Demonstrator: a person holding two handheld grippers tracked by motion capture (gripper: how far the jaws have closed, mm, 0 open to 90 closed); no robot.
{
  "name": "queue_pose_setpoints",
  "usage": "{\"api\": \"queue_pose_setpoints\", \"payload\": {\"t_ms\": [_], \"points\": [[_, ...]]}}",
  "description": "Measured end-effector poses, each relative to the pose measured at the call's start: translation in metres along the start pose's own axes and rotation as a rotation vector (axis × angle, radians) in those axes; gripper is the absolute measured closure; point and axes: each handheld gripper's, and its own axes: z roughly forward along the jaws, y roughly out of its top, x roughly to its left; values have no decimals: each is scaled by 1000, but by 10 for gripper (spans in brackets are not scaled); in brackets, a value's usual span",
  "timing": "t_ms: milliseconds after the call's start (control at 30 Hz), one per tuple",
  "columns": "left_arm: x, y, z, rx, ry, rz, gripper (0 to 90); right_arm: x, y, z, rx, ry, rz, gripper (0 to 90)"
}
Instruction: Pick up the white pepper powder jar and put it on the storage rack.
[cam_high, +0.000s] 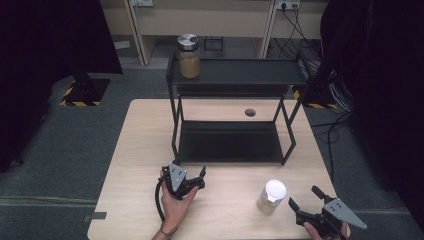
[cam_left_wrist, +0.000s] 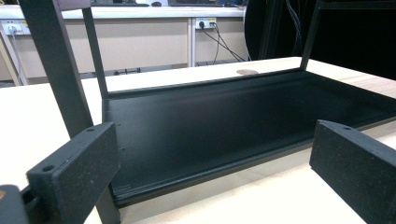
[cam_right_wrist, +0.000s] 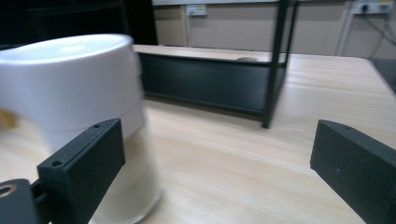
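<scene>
Here's the white-lidded jar (cam_high: 271, 197), standing near the front right of the wooden table (cam_high: 135, 150), well in front of the black two-tier rack (cam_high: 230, 141). It's a clear-walled jar with a pale, creamy fill and a broad white lid; in the right gripper view it looms close and a bit blurred (cam_right_wrist: 79, 116). It stands upright, long axis vertical, lid pointing straight up.

The right gripper (cam_high: 305, 200) sits just beside the jar on its right, jaws spread wide and empty, one jaw close by the jar's wall, whether touching I cannot tell. Over on the left, the left gripper (cam_high: 199, 176), held in the person's hand (cam_high: 175, 202), rests near the rack's front left leg, jaws wide apart too, holding nothing, aimed at the lower shelf (cam_left_wrist: 224, 121). Up on the top shelf stands a metal-lidded jar (cam_high: 189, 56) with tan contents.
</scene>
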Motion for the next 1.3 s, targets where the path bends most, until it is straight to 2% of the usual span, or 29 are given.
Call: {"api": "queue_pose_setpoints", "payload": {"t_ms": [333,700,867,1000,1300], "points": [[0,0,0,0,-2,3,9,4,3,8,48,110,-44,34],[1,0,0,1,-6,3,9,14,6,26,73,178,-76,34],[1,0,0,-1,-8,3,9,19,7,40,84,183,-89,59],[1,0,0,-1,-10,4,10,22,4,47,70,176,-100,142],[2,0,0,-2,-16,4,12,28,-2,49,41,158,-101,254]]}}
